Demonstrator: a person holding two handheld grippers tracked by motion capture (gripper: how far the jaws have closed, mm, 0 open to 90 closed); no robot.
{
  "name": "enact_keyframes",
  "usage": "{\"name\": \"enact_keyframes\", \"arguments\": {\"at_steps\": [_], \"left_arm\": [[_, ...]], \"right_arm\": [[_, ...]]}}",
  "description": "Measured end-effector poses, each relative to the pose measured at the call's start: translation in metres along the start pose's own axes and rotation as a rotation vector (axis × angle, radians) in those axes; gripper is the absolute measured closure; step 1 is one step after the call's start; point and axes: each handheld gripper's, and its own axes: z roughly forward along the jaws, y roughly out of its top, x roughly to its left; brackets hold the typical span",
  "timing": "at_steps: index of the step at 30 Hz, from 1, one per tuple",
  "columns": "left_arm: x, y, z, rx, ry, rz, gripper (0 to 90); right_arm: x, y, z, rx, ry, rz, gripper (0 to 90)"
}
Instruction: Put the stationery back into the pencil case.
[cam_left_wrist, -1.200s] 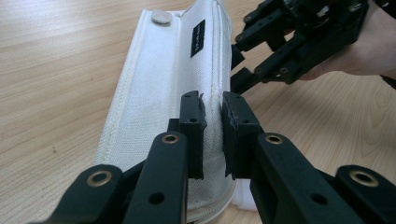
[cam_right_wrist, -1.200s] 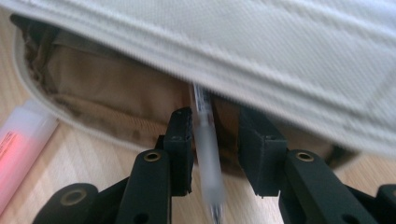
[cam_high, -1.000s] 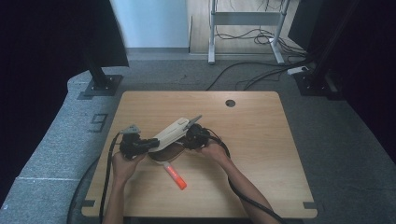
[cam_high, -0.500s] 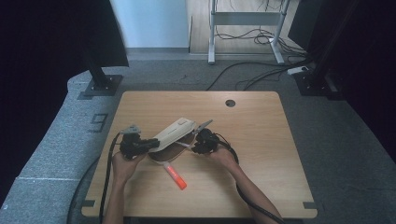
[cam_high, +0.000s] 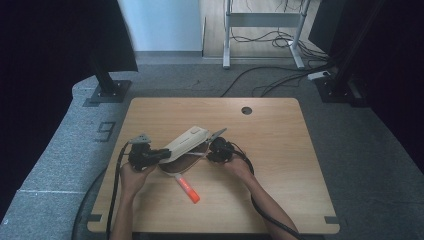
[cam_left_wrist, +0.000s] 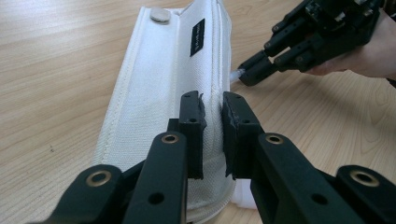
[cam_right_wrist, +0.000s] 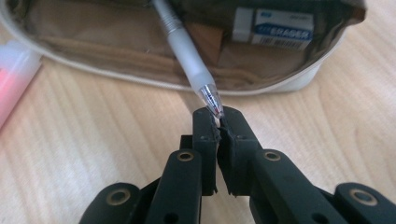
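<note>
A white pencil case (cam_high: 187, 141) lies open on the wooden table (cam_high: 280, 150), its flap raised. My left gripper (cam_high: 162, 154) is shut on the flap's edge; in the left gripper view white fabric (cam_left_wrist: 154, 93) sits pinched between the pads of the left gripper (cam_left_wrist: 212, 100). My right gripper (cam_right_wrist: 217, 114) has just been closing and now grips the tip of a clear pen (cam_right_wrist: 187, 60). The pen's barrel runs into the brown-lined case (cam_right_wrist: 116, 51), beside a white eraser (cam_right_wrist: 273, 25). The right gripper (cam_high: 209, 152) is at the case's right side.
An orange highlighter (cam_high: 187, 189) lies on the table just in front of the case, its end also showing (cam_right_wrist: 14, 74). A cable hole (cam_high: 246, 110) is at the table's back. Cables trail from both grippers toward the front edge.
The right gripper has shifted slightly right and toward the front of the table and has closed on the pen's tip. The left gripper and the case have stayed put.
</note>
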Motion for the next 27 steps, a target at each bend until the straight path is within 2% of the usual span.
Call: {"name": "enact_keyframes", "arguments": {"at_steps": [12, 17, 22, 27], "left_arm": [[0.0, 0.0, 0.0, 0.0, -0.001, 0.001, 79.1], [0.0, 0.0, 0.0, -0.001, -0.001, 0.001, 79.1], [0.001, 0.0, 0.0, -0.002, -0.001, 0.001, 79.1], [0.0, 0.0, 0.0, 0.0, -0.001, 0.001, 79.1]], "right_arm": [[-0.008, 0.019, 0.006, -0.036, -0.032, 0.008, 82.2], [-0.009, 0.026, 0.01, -0.035, -0.041, 0.018, 76.7], [-0.006, 0.019, 0.001, -0.046, -0.034, 0.021, 71.3], [0.001, 0.013, -0.009, -0.06, -0.018, 0.016, 59.8]]}}
